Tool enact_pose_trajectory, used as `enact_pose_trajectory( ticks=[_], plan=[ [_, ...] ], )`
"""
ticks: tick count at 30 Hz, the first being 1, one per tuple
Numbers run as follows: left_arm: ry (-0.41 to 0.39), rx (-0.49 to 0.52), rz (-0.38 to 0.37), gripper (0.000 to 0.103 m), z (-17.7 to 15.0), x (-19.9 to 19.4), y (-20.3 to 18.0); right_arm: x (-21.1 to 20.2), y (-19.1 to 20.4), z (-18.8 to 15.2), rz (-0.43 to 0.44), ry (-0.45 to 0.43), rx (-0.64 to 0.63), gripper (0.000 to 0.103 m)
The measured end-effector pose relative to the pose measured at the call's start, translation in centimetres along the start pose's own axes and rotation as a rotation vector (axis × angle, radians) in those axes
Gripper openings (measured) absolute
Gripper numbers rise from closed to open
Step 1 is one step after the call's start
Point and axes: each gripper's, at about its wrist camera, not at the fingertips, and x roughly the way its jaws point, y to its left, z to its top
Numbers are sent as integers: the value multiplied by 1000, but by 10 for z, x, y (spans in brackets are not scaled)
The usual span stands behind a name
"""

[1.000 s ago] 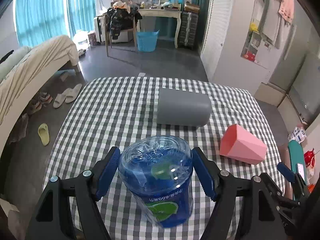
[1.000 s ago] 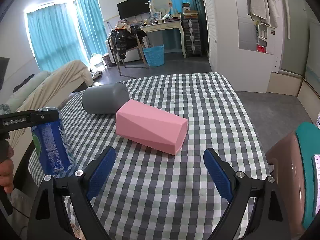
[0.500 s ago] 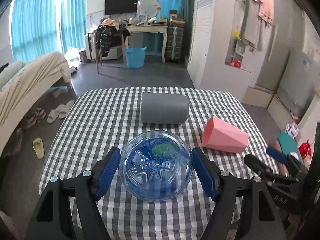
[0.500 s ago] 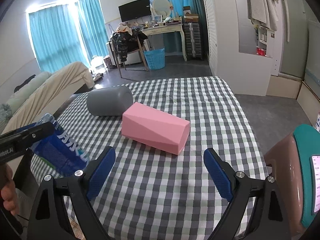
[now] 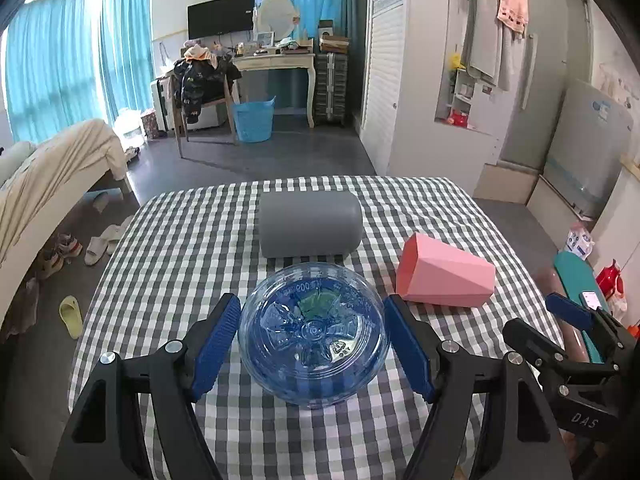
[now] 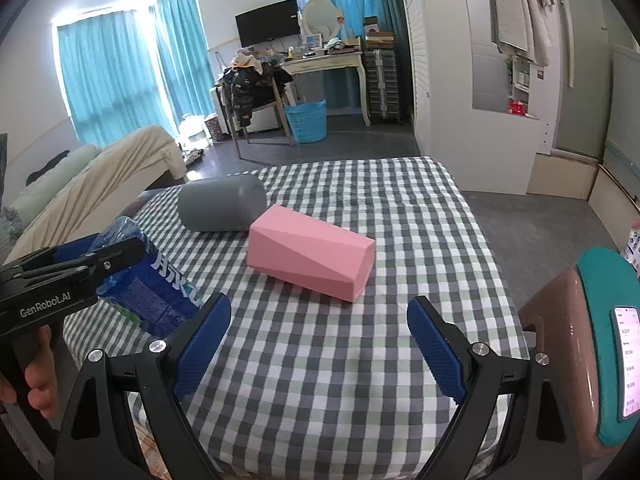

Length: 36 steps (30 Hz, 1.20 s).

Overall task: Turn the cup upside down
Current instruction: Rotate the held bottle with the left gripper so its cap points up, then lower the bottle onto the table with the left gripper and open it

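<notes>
My left gripper [image 5: 313,340] is shut on a clear blue plastic cup [image 5: 313,334] with a printed label. Its base faces the camera, so it is tilted onto its side above the checked table [image 5: 188,236]. In the right wrist view the same cup [image 6: 148,280] slants in the left gripper [image 6: 86,266] at the table's left edge. My right gripper [image 6: 319,344] is open and empty over the table's near edge. It also shows in the left wrist view [image 5: 568,312] at the right.
A grey cup [image 5: 310,224] and a pink faceted cup [image 5: 444,278] lie on their sides mid-table; both show in the right wrist view, grey [image 6: 222,202] and pink [image 6: 310,252]. A chair with a teal back [image 6: 604,340] holding a phone stands at the right.
The left gripper has tipped the blue cup from leaning upright to lying with its base toward the camera. The right gripper has barely moved.
</notes>
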Motion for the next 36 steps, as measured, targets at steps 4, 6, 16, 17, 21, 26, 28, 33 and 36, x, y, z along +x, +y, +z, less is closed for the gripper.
enact_pose_trajectory(
  ticks=[4,6,16,17,21,26,28,33,36],
  plan=[
    [-51,20,-14,83,2,-7,-1,0,-2,1,-7,1,3,90],
    [-81,25,-19,86,2,-11,-1,1,-2,1,-5,3,1,90],
    [-43,19,-38,86,-17,-1,2,4,0,0,-11,10,-4,90],
    [-33,19,-40,86,-18,2,1,5,0,-1,-13,13,-4,90],
    [-24,25,-43,86,-21,8,-1,6,2,-1,-16,17,-8,90],
    [-58,22,-38,86,-19,1,0,6,3,-1,-20,17,-10,90],
    [-69,17,-40,86,-17,-2,1,5,5,0,-23,13,-15,90],
    [-122,20,-58,86,-12,-19,1,-4,10,0,-26,-6,-28,90],
    [-164,19,-74,86,-9,-33,1,-13,14,1,-32,-23,-36,90]
  ],
)
